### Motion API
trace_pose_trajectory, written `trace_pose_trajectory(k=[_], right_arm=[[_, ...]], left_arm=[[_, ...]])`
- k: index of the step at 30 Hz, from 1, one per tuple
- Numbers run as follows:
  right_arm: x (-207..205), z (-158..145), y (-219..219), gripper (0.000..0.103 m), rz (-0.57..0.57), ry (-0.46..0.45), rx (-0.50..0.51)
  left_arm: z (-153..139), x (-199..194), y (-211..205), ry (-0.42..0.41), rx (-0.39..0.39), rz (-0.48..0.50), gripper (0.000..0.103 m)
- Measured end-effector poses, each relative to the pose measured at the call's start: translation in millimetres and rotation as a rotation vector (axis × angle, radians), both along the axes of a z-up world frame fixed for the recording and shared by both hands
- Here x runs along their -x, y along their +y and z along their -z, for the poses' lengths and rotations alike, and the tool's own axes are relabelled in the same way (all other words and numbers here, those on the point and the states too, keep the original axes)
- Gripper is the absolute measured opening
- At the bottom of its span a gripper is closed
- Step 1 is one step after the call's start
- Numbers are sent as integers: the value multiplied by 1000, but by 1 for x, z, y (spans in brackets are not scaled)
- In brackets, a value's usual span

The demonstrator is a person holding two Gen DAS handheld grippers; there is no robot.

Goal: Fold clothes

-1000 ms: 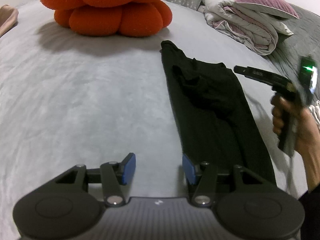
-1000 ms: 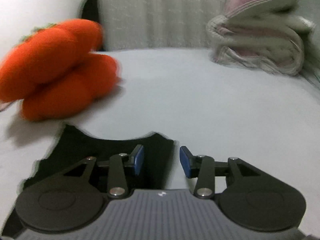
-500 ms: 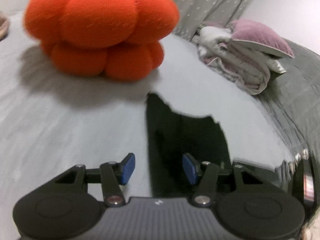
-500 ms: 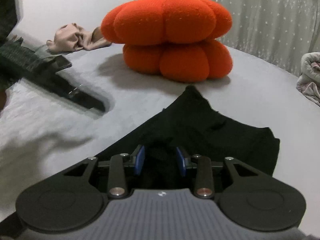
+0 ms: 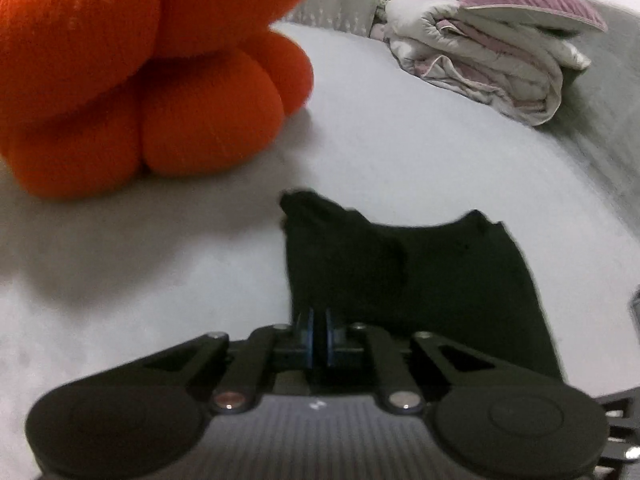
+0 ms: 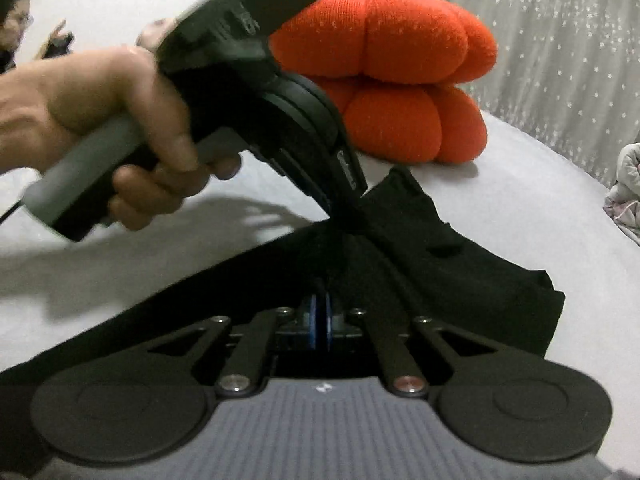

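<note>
A black garment (image 5: 420, 280) lies flat on the grey bed sheet (image 5: 400, 140), its top end towards an orange cushion. My left gripper (image 5: 318, 332) sits at the garment's left edge. Its jaws are closing, and the blue pads are nearly together with black cloth between them. In the right wrist view a hand (image 6: 120, 120) holds the left gripper (image 6: 344, 216), and the garment (image 6: 460, 264) tents up at its tip. My right gripper (image 6: 320, 320) is closing too, its pads pinched on a raised fold of the same cloth.
A big orange pumpkin cushion (image 5: 140, 80) stands just beyond the garment. A folded quilt (image 5: 480, 60) with a pink pillow (image 5: 520, 0) on top lies at the back right. A second person (image 6: 12, 20) is at the far left. A dotted curtain (image 6: 560, 40) hangs behind.
Both grippers went from open to pinched on the black garment. The left one travelled up the garment towards the cushion. It now fills the upper left of the right wrist view.
</note>
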State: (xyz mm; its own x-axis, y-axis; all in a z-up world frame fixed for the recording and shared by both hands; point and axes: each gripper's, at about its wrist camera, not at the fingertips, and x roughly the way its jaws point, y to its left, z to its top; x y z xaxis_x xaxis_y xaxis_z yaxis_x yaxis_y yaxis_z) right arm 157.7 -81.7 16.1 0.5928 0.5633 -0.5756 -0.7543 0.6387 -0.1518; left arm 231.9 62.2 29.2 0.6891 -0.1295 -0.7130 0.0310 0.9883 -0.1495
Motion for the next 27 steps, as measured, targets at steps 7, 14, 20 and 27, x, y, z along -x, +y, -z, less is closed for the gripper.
trace_pose_trajectory(k=[7, 14, 20, 27], right_arm=[[12, -8, 10, 15, 19, -42, -1], [11, 1, 24, 7, 16, -22, 49], [20, -6, 5, 0, 28, 73, -49], [18, -26, -65, 21, 202, 119, -230]], left_arm=[[2, 3, -9, -40, -82, 62, 6], [2, 2, -1, -42, -39, 58, 6], [6, 7, -1, -64, -36, 52, 10], [-27, 42, 27, -186, 29, 11, 33]])
